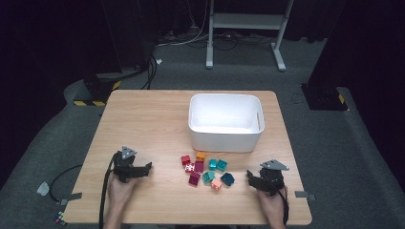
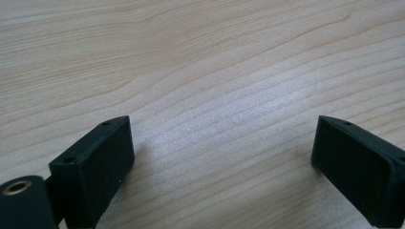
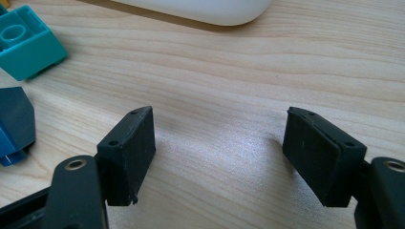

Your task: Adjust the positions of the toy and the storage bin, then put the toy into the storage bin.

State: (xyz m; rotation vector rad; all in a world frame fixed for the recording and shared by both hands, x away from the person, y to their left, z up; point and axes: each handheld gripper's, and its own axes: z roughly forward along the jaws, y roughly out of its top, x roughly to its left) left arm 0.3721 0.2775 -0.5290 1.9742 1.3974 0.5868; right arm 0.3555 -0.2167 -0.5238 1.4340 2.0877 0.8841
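Over on the left of the high view, the left gripper [image 1: 143, 168] sits low on the table [image 1: 143, 119], jaws spread and nothing between them, well apart from the blocks. The left gripper view confirms it: two black jaws wide open over bare, pale wood grain.

Moving to the middle, the cluster of small blocks [image 1: 205, 169] lies on the table just in front of the white tub [image 1: 225, 121]. There are red and magenta blocks on its left side, an orange one at the back, teal ones to the right, a pink one and a dark blue one [image 1: 227, 179] at the front. The high view shows the whole cluster; the right gripper view catches just a teal block [image 3: 26, 45] with a round stud at its top left, a dark blue block [image 3: 14, 124] below it, and the tub's rounded bottom edge [image 3: 200, 9] along the top.

On the right, the right gripper [image 1: 249, 175] rests on the table near the dark blue block, jaws spread wide, empty wood between them. Nothing stands between either gripper and the blocks.

Around the table there is grey carpet, with cables and a white metal stand [image 1: 246, 28] at the back, and the room beyond is dark.
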